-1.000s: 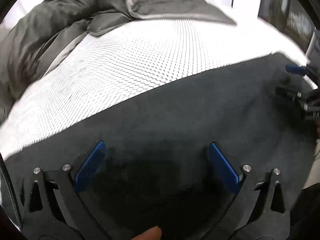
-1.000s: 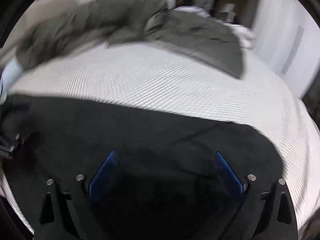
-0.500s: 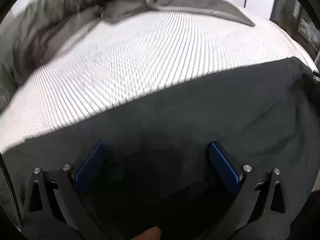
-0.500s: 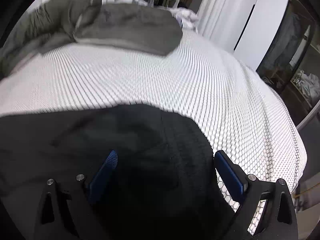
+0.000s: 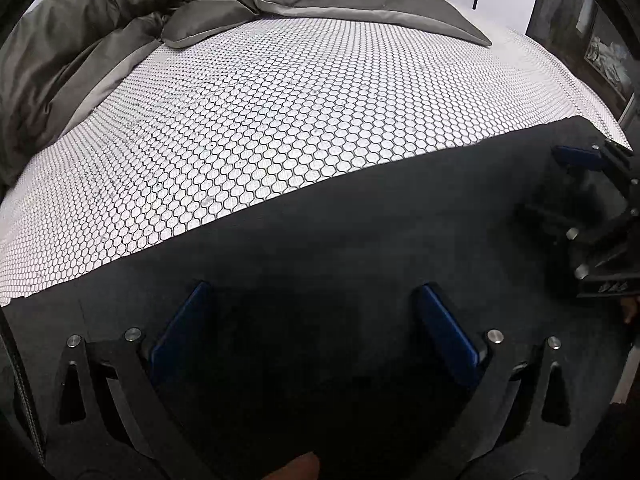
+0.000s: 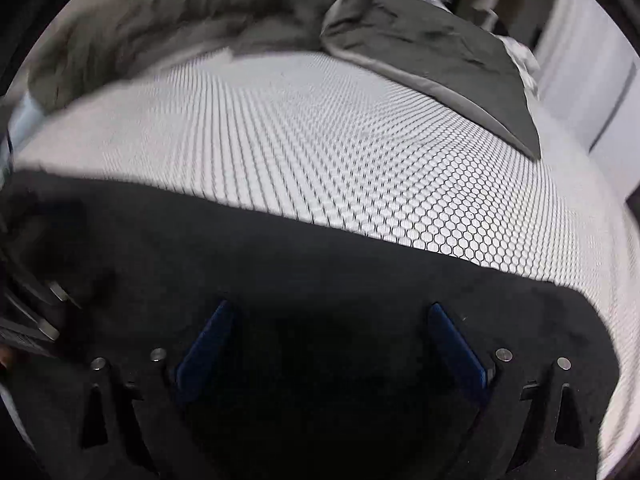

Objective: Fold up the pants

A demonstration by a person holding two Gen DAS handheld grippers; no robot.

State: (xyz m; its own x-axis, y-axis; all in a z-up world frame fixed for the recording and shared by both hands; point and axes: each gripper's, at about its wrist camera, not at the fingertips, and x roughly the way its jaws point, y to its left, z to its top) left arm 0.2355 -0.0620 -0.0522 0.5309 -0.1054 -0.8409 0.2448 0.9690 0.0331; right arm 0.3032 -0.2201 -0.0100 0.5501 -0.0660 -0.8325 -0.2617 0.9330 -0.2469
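Right gripper [image 6: 326, 344] swung back left since 0.5 s ago: off the pants' end, now over their middle, near the left gripper [image 5: 310, 320]. Both spread wide, gripping nothing. Black pants [image 5: 360, 240] lie flat along the bed's [image 5: 300, 120] near edge. Risk: pinching only the top layer, so the fold skews. Left view barely changed.
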